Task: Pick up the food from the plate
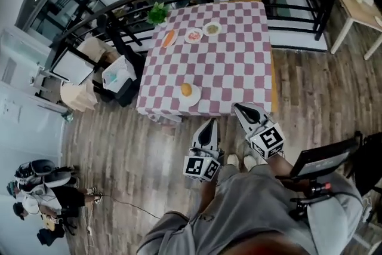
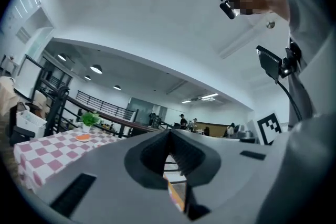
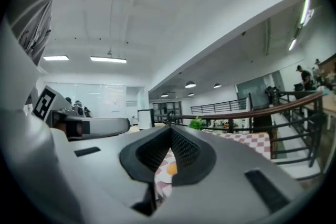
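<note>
Left gripper and right gripper jaws meet, empty.

Left gripper: held just short of the table's near edge, nose pointing toward it, roughly level; jaws pressed together tip to tip, nothing between them.
Right gripper: beside the left one and slightly closer to the table's near edge, nose angled toward that edge, roughly level; jaws closed at the tips, empty.
Spacing: the two grippers sit side by side in front of the table, apart from each other, neither touching it.
Marker cubes: left marker cube and right marker cube ride at each gripper's rear, on the end farther from the table.
</note>
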The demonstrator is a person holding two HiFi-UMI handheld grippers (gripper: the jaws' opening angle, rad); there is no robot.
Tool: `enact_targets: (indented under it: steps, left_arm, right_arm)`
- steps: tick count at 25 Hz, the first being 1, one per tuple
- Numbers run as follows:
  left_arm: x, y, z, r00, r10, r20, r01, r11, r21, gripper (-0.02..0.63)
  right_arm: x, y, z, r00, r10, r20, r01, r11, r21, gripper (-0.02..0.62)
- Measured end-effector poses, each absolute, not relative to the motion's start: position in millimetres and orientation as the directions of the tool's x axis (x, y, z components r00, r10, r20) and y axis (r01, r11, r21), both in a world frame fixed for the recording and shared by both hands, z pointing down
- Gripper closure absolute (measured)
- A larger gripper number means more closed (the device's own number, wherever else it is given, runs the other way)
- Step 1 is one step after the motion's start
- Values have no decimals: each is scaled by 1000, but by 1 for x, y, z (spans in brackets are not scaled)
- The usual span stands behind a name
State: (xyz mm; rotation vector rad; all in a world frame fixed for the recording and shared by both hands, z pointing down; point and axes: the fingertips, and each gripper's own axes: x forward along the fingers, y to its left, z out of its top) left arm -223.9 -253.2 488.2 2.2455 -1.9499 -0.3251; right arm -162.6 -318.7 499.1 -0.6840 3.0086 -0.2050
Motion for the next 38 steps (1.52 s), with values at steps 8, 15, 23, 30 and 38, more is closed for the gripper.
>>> enact_targets:
  steps: [8, 15, 23, 30, 38]
  left_arm:
    - [-176, -304, 452, 474, -865, -164, -849, -498, 174, 595]
    - [-180, -294, 462, 423, -891, -166, -849, -453, 272, 595]
    - [-208, -287, 462, 369, -919, -138, -904, -389, 176, 595]
    - [-265, -288, 468, 149, -984, -99, -977, -162, 140, 187]
    - [-311, -281, 469, 87, -992, -96, -986, -99, 132, 189]
  right_arm:
    - [-117, -334, 461, -755, -654, -41, -649, 755, -89, 581]
    - [-126, -311, 484, -754, -656, 18, -654, 750, -98, 581]
    - [-143, -306, 469, -788, -615, -24, -614, 788, -49, 581]
    - [-143, -308, 481, -794, -608, 2, -606, 791, -86, 581]
    - [-152, -305, 478, -804, -595, 10, -594, 800, -83, 581]
